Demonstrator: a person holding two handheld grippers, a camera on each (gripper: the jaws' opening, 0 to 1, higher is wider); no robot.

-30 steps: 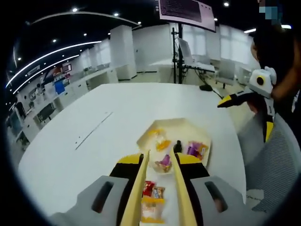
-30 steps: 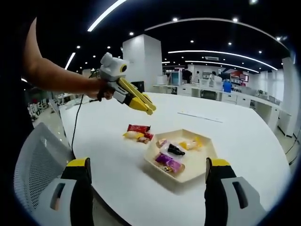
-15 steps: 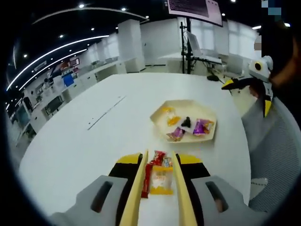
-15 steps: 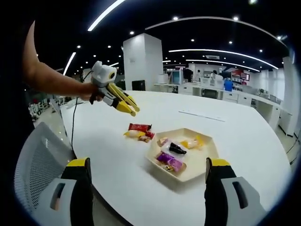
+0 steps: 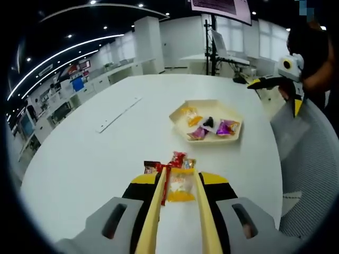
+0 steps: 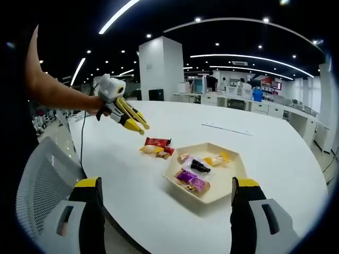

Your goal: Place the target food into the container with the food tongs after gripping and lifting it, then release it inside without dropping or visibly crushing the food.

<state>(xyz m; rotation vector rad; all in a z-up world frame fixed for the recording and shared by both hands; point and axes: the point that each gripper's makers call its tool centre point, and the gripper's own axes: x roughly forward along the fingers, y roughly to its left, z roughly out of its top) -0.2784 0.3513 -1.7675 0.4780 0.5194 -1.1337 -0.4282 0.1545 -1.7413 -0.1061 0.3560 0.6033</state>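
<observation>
Left tool (image 5: 179,182) first: its two long yellow tong blades run almost parallel with a narrow gap between them, and nothing is caught in that gap. The tips sit right at a yellow snack packet (image 5: 181,186) lying flat on the white table (image 5: 79,159); whether they touch it, I cannot tell. Just past it lie a red wrapper (image 5: 176,159) and another small packet, all bunched together. In the right gripper view that same tool (image 6: 136,125) hangs above the table, angled down toward the snack cluster (image 6: 156,148), held in a hand (image 6: 103,108) at the end of a bare forearm reaching in from the left.

Right tool (image 6: 169,211) now: jaws spread wide apart, one at each lower corner of its view, gripping nothing and touching nothing, raised above the near edge of the table.

Farther along sits the container (image 5: 233,138), a pale hexagonal tray, well apart from the loose packets. Inside: a yellow packet (image 5: 189,115), a black piece (image 5: 208,123), a purple wrapper (image 5: 226,127), and a pinkish one (image 5: 198,133).
</observation>
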